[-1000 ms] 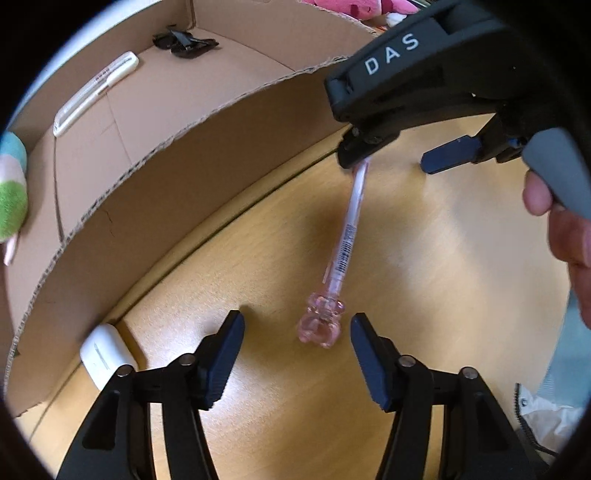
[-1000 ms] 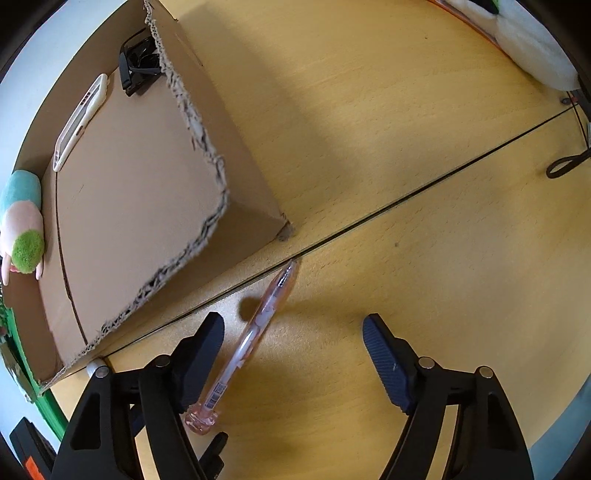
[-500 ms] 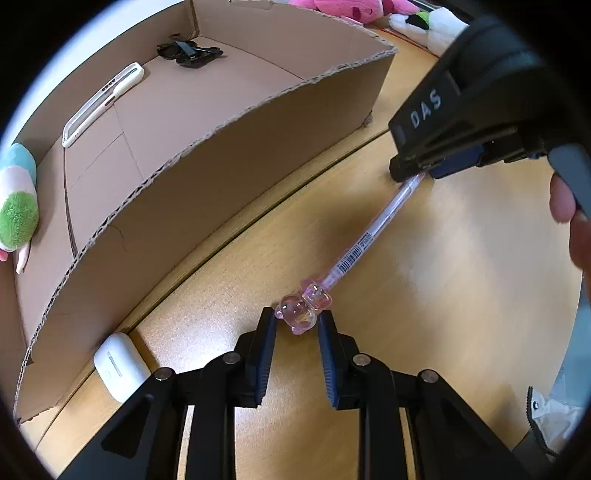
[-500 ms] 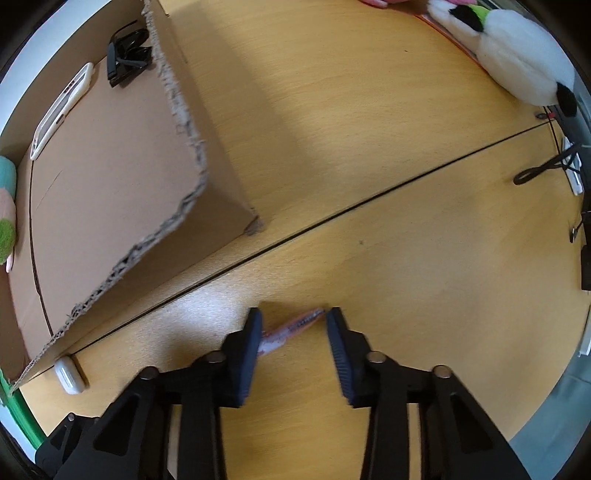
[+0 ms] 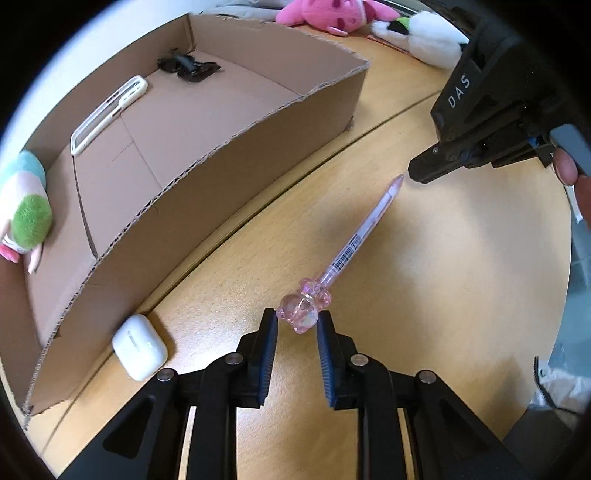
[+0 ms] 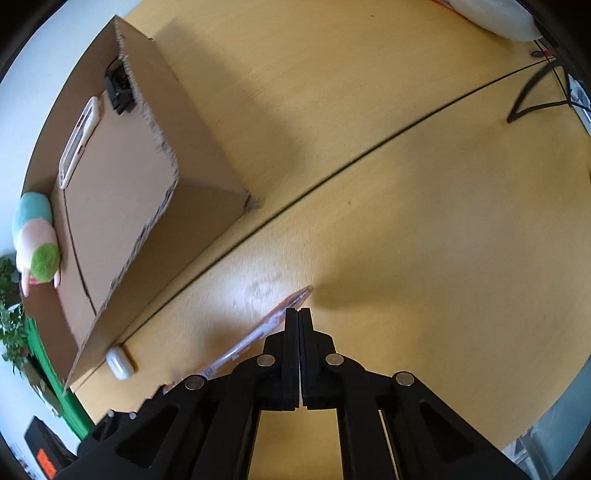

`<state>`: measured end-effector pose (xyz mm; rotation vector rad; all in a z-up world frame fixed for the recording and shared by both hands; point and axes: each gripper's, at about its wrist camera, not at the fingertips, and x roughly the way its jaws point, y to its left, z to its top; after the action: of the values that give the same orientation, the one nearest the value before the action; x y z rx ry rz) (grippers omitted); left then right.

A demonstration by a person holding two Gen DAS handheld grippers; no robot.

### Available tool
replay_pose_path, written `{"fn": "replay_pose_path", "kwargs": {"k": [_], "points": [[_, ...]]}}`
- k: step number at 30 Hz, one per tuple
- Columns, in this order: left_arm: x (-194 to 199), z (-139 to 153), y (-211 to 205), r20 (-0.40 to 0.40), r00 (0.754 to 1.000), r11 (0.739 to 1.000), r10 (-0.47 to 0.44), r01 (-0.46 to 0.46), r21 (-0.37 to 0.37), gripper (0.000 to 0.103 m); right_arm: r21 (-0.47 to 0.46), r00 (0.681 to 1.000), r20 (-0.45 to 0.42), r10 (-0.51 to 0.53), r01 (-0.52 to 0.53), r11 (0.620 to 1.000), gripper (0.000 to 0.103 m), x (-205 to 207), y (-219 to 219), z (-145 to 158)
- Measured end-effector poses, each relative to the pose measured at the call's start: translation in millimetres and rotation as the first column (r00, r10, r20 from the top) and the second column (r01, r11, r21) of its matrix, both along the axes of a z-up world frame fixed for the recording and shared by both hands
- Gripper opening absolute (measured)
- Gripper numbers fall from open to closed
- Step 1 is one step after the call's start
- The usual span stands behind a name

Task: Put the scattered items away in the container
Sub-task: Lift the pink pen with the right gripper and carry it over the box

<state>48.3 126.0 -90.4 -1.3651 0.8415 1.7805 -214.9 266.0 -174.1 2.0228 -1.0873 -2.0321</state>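
Observation:
A pink translucent pen (image 5: 354, 243) with a bear-shaped top lies slanted over the wooden table. My left gripper (image 5: 298, 323) is shut on the bear top, its pads pressing both sides. The pen's tip points at my right gripper (image 5: 417, 176), which sits just beside that tip. In the right wrist view my right gripper (image 6: 299, 312) is shut with nothing between its fingers, and the pen (image 6: 258, 332) runs along their left side. The open cardboard box (image 5: 221, 177) stands to the left, also seen as the box (image 6: 207, 155).
A white earbud case (image 5: 139, 347) lies against the box's outer wall. Inside the box are a white phone case (image 5: 107, 114), a black clip (image 5: 188, 66) and a plush toy (image 5: 26, 214). Pink and white plush toys (image 5: 332, 16) sit far back; a black cable (image 6: 535, 92) lies right.
My left jaws closed on the bear top and the pen swung to a new slant. My right jaws closed fully, with the pen ending up beside them instead of between.

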Motion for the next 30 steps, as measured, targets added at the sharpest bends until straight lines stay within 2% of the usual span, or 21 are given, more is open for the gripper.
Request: {"fn": "replay_pose_path", "kwargs": {"k": [3, 4, 5, 7, 9, 10, 13, 14, 15, 16, 19, 24, 30], "points": [[5, -6, -19, 0.013, 1.0, 1.0, -0.015, 0.015, -0.018, 0.021, -0.034, 0.999, 0.028, -0.022, 0.023, 0.999, 0.002, 3, 0, -8], [8, -7, -20, 0.013, 1.0, 1.0, -0.019, 0.019, -0.024, 0.021, -0.044, 0.999, 0.034, -0.031, 0.033, 0.999, 0.006, 5, -1, -9], [11, -8, -22, 0.014, 1.0, 0.999, -0.022, 0.022, -0.029, 0.021, -0.058, 0.998, 0.041, -0.041, 0.043, 0.997, 0.011, 8, 0, -11], [15, -10, -25, 0.016, 1.0, 0.999, -0.019, 0.02, -0.036, 0.021, -0.084, 0.997, 0.061, -0.057, 0.062, 0.995, 0.044, 7, -4, -14], [21, -12, -28, 0.021, 1.0, 0.999, -0.015, 0.016, -0.041, 0.021, -0.102, 0.994, 0.08, -0.073, 0.081, 0.991, 0.055, 1, -7, -16], [23, -12, -29, 0.025, 1.0, 0.999, -0.011, 0.012, -0.042, 0.021, -0.117, 0.993, 0.091, -0.08, 0.091, 0.989, 0.055, 0, -8, -18], [30, -13, -32, 0.03, 0.999, 0.999, -0.013, 0.014, -0.043, 0.021, -0.171, 0.986, 0.14, -0.091, 0.114, 0.979, 0.055, 5, -21, -27], [33, -14, -33, 0.03, 0.999, 0.999, -0.015, 0.016, -0.043, 0.021, -0.175, 0.986, 0.145, -0.088, 0.113, 0.978, 0.052, 5, -20, -29], [35, -14, -35, 0.03, 0.999, 0.999, -0.013, 0.014, -0.045, 0.021, -0.175, 0.985, 0.151, -0.087, 0.113, 0.978, 0.039, 4, -21, -31], [37, -14, -36, 0.033, 0.999, 0.999, -0.009, 0.011, -0.044, 0.021, -0.175, 0.983, 0.16, -0.089, 0.117, 0.978, 0.032, 3, -23, -33], [41, -13, -42, 0.041, 0.999, 0.999, 0.006, -0.004, -0.035, 0.021, -0.184, 0.982, 0.16, -0.102, 0.132, 0.974, 0.02, 1, -25, -36], [54, -11, -47, 0.037, 0.999, 0.999, -0.006, 0.007, -0.033, 0.021, -0.216, 0.979, 0.163, -0.121, 0.155, 0.964, 0.017, -2, -29, -36], [72, 0, -59, 0.019, 1.0, 1.0, -0.009, 0.009, -0.001, 0.019, -0.229, 0.989, 0.048, -0.14, 0.148, 0.962, 0.014, -10, -34, -1]]}}
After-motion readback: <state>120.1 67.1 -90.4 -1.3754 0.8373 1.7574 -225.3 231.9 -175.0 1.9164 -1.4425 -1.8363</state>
